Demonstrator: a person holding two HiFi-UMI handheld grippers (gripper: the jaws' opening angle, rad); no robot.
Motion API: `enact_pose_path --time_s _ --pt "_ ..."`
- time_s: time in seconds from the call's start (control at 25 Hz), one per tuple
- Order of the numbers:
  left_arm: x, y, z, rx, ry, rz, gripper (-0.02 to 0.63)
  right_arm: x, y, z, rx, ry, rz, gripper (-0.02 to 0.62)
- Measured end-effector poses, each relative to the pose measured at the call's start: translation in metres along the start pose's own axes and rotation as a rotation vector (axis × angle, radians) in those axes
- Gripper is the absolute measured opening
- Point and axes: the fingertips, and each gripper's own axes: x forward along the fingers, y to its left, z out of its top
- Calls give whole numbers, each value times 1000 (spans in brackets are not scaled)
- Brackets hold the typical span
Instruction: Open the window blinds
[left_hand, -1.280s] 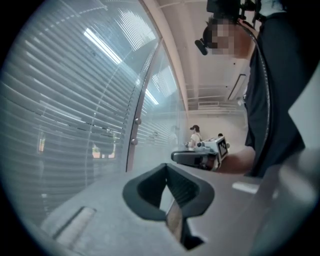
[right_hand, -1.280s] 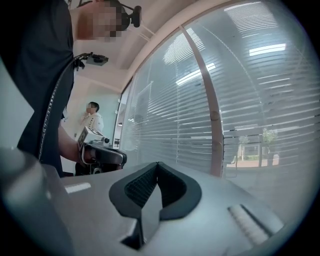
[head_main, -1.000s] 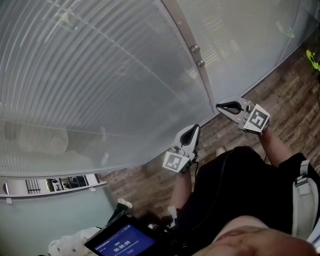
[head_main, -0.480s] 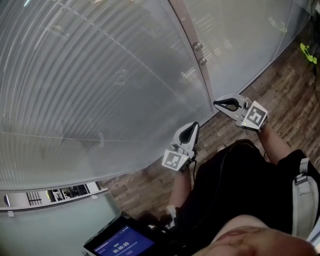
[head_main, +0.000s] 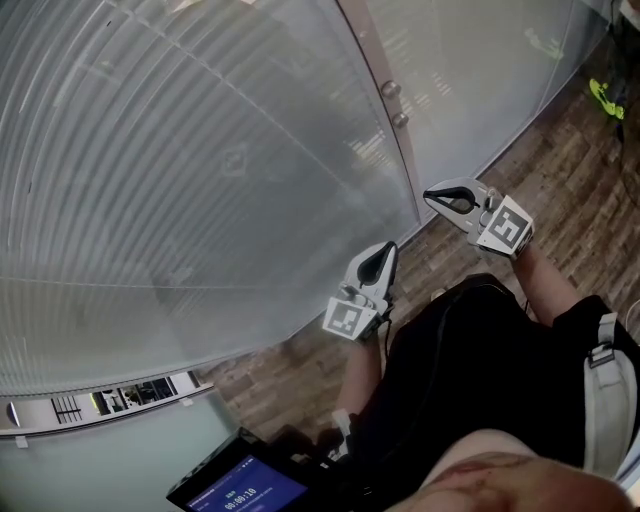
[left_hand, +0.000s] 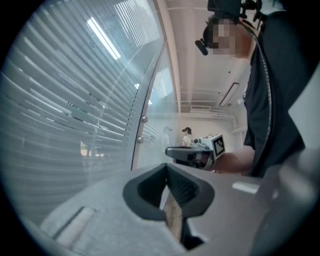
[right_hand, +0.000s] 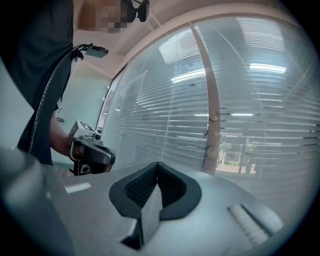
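Horizontal slatted window blinds (head_main: 200, 150) hang behind a glass wall, with their slats closed. A metal post (head_main: 385, 130) with two round knobs (head_main: 392, 90) divides the glass. My left gripper (head_main: 380, 255) is shut and empty, held level near the base of the glass, left of the post. My right gripper (head_main: 432, 195) is also shut and empty, its tip close to the foot of the post. The left gripper view shows the blinds (left_hand: 65, 100), the post (left_hand: 145, 120) and the right gripper (left_hand: 192, 152) beyond my left gripper (left_hand: 166, 165). The right gripper view shows my right gripper (right_hand: 157, 164), the blinds (right_hand: 260, 115) and the left gripper (right_hand: 92, 155).
Wooden floor (head_main: 560, 160) runs along the foot of the glass. A tablet with a blue screen (head_main: 245, 490) sits at the bottom left, below a white ledge (head_main: 100, 405). A yellow-green object (head_main: 600, 95) lies on the floor at the far right. The person's dark shirt (head_main: 470, 380) fills the lower middle.
My right gripper has drifted a little toward the post and the glass. The left gripper has hardly moved. Both stay shut.
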Motion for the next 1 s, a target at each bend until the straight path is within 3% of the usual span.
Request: enact_pose_path --time_s 0.24,0.52,0.68,1.0 --pt "2 0 3 0 -13 -1 2 3 -19 17 -89 26 -31 6" --pt "5 -11 0 -9 -22 -11 2 8 -58 46 -265 72 -122 9" --pt "3 -17 -6 -21 -11 -10 2 14 -74 62 -346 104 -171 36" --pt "-2 -23 -4 -25 -24 3 2 28 -101 83 -641 279 -272 129"
